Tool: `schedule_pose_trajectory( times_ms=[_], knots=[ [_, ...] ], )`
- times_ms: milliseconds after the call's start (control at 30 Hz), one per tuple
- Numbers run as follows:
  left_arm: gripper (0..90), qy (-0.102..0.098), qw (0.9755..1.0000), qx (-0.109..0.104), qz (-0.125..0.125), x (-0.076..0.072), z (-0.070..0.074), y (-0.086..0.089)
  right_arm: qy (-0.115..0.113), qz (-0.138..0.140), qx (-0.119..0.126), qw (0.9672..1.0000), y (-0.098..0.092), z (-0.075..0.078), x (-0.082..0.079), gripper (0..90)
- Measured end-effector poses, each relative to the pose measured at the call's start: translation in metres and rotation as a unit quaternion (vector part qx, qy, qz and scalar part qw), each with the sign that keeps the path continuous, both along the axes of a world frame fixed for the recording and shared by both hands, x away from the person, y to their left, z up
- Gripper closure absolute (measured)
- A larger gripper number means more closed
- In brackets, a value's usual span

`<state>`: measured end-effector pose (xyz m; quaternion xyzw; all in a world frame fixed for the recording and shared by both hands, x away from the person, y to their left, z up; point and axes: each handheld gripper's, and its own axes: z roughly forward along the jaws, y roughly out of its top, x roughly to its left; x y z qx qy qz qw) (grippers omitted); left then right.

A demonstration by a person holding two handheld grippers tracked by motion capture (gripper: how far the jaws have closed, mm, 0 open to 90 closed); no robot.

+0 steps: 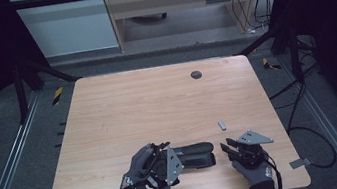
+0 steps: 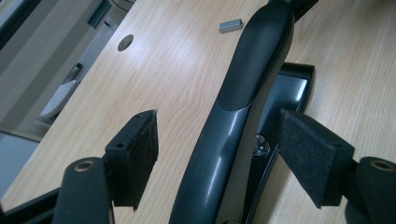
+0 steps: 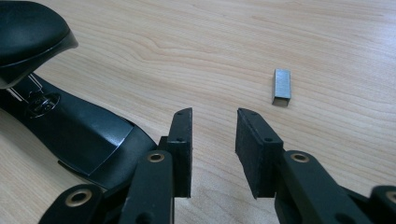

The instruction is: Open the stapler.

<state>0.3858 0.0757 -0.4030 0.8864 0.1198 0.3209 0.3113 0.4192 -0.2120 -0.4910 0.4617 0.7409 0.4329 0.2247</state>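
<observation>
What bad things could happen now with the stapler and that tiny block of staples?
1. The left gripper has its pads on either side of the stapler but not pressing it; closing off-centre on the rounded top might let it slip or twist.
2. The staples are small and lie flat on the table. The right gripper, open and empty, might push them away rather than pick them up.

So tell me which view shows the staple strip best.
The right gripper view: the staple strip lies close and sharp on the wood, its folded metal shape plain. The left gripper view shows it small near the top edge; the high view shows a tiny grey sliver beyond the stapler.
</observation>
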Motion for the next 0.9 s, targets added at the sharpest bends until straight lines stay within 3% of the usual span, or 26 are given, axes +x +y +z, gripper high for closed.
schedule_pose_trajectory(
  times_ms=[600, 900],
  knots=[
    [28.3, -0.022, 0.9993, 0.029, -0.004, -0.002, -0.006, -0.021, 0.004, 0.001, -0.004, 1.0000, 0.000, -0.002, 0.001, 68.3],
    [28.4, -0.033, 0.9986, 0.040, -0.007, -0.002, -0.011, -0.032, 0.007, 0.005, -0.005, 1.0000, 0.000, -0.003, 0.001, 75.8]
  ],
)
